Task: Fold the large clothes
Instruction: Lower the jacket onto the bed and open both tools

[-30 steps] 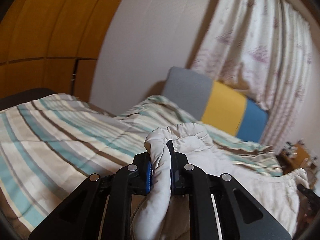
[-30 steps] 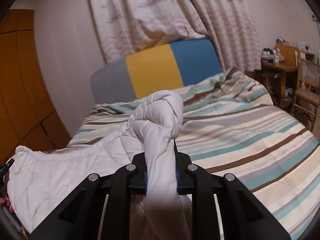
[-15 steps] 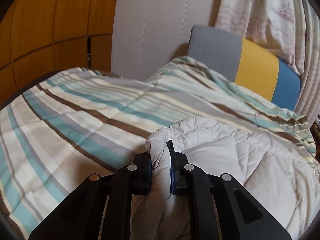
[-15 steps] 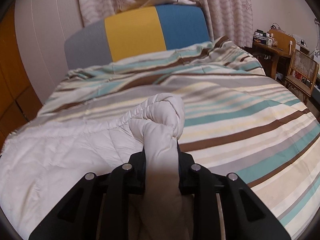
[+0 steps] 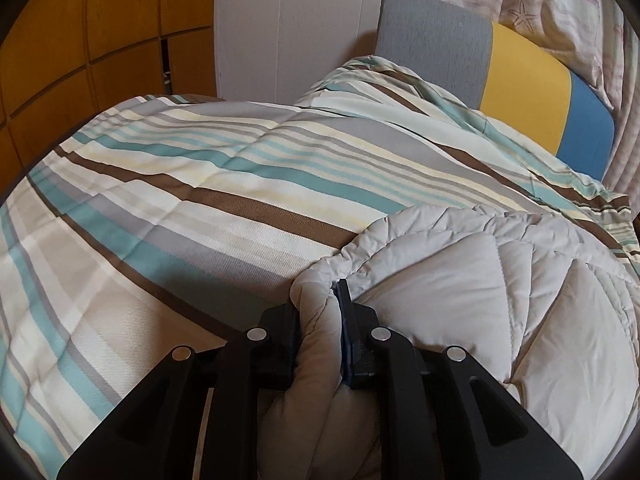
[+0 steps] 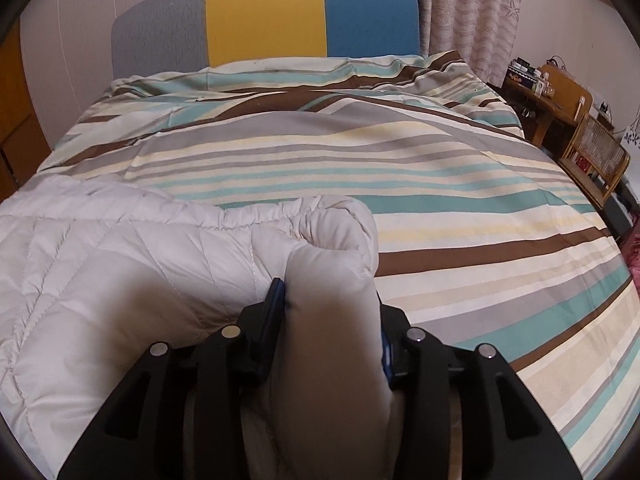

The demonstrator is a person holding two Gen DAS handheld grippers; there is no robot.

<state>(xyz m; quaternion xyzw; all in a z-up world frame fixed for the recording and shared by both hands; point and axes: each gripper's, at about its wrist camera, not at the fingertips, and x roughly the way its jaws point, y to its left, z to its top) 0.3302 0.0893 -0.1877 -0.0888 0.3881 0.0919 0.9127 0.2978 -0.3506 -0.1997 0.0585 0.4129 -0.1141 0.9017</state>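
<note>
I've got both tongs low over the bed (image 6: 460,168) now, angled down at the striped cover (image 5: 200,184). My left tongs (image 5: 320,312) are clamped on a bunched corner of the pale quilted garment (image 5: 500,300); the fabric is squeezed thin between the blue pads and bulges out above them. From there the garment lies spread on the cover toward the bed's right edge in the left wrist view. My right tongs (image 6: 330,304) have just been opening, and the jaws now stand noticeably apart with a thick roll of the same garment (image 6: 120,280) between them; the roll fills the gap, and I cannot tell whether the pads press on it. In the right wrist view the garment spreads flat toward the bed's left edge, its puckered hem lying across the stripes. The grey, yellow and blue headboard (image 6: 264,16) stands at the far end of the bed, and curtains (image 6: 472,12) hang behind it.
</note>
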